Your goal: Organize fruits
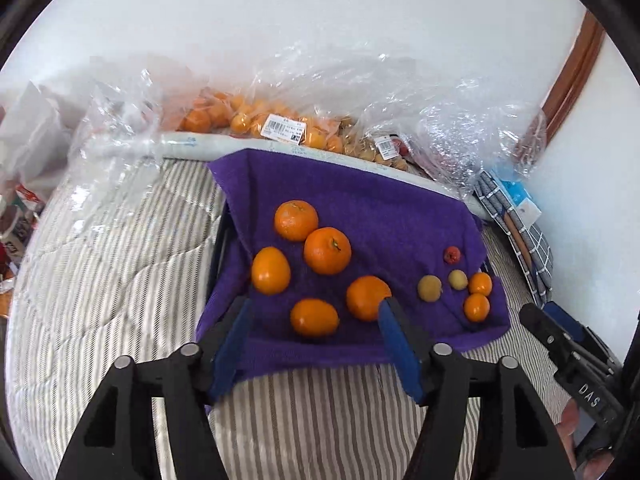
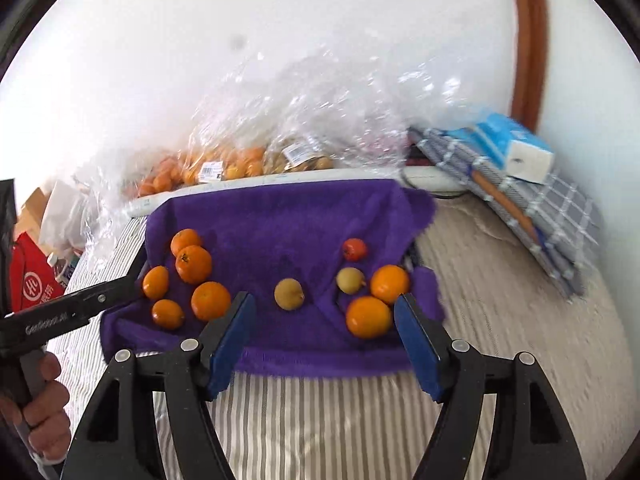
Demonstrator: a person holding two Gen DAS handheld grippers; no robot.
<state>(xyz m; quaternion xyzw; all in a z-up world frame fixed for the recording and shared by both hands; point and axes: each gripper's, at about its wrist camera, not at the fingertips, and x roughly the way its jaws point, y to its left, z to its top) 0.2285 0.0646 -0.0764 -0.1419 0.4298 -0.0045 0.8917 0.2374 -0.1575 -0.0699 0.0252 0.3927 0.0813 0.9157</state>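
A purple towel (image 1: 380,208) lies on striped bedding. On its left part sit several big oranges (image 1: 327,251). Its right part holds a small red fruit (image 1: 452,255), two yellowish fruits (image 1: 430,288) and two small oranges (image 1: 477,307). My left gripper (image 1: 316,306) hovers open over the near oranges, pads touching nothing. In the right wrist view my right gripper (image 2: 324,300) is open above the towel (image 2: 280,216), between a yellowish fruit (image 2: 289,294) and a small orange (image 2: 368,317). The left gripper's body (image 2: 80,308) reaches in from the left.
Clear plastic bags of oranges (image 1: 248,116) line the white wall behind the towel. A folded grey checked cloth (image 2: 540,216) with a blue tissue pack (image 2: 516,148) lies at the right. A red bag (image 2: 32,284) stands left. A hand (image 2: 44,408) grips the left tool.
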